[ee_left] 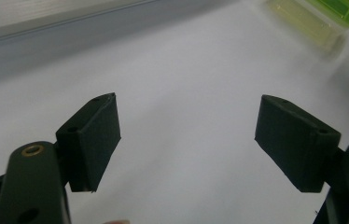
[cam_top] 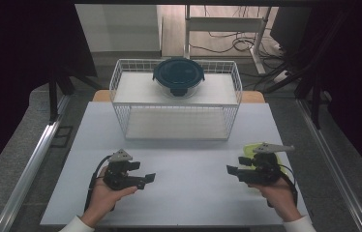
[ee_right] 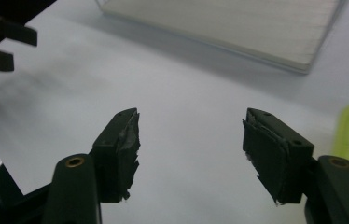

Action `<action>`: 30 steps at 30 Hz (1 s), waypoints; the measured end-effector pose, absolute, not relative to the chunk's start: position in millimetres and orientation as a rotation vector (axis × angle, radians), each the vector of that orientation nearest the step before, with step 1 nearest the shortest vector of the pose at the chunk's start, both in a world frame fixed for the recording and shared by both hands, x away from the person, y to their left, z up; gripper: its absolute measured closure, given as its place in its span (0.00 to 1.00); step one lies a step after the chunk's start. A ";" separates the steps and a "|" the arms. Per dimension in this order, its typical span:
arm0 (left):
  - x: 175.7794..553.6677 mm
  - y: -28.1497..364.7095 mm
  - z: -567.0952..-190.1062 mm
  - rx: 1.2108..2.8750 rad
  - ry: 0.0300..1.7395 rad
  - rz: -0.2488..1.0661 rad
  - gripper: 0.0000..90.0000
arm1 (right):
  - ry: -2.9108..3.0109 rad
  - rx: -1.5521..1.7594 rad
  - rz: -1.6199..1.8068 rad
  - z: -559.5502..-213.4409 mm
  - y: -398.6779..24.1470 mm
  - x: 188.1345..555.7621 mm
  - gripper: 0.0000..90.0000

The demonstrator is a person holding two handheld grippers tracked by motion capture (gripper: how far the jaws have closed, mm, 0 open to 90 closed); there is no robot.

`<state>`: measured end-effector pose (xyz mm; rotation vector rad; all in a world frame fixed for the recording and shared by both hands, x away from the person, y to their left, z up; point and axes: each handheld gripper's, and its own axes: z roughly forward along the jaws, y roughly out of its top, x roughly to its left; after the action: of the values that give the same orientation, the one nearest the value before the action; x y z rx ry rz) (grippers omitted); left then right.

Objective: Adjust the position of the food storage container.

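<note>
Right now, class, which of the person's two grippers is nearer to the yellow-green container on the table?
The right gripper. The yellow-green container lies right beside it, partly hidden behind it in the high view. The left gripper sits across the table, well apart from the container.

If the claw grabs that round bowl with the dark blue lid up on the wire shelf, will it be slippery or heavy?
Probably a bit of both. The bowl under the lid looks clear and smooth like glass, so it may be heavy for its size, slippery and breakable. It sits wide and low, so it likely won't tip, but the wire shelf has a raised rim it must clear.
</note>
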<state>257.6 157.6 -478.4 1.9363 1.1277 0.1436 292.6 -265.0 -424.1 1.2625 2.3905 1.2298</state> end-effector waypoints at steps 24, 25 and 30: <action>259.1 162.6 -482.9 1.940 1.151 0.127 0.24 | 2.143 1.541 0.888 -425.9 -366.7 377.0 0.96; 259.2 163.2 -483.1 1.941 1.151 0.125 0.24 | 2.141 1.545 0.864 -428.7 -368.7 378.8 0.97; 259.2 164.0 -483.1 1.943 1.149 0.118 0.25 | 2.128 1.558 0.775 -442.8 -382.1 387.0 0.99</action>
<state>259.2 164.0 -483.1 1.9426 1.1493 0.1180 387.0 -382.1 -442.8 1.5583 2.1279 0.7749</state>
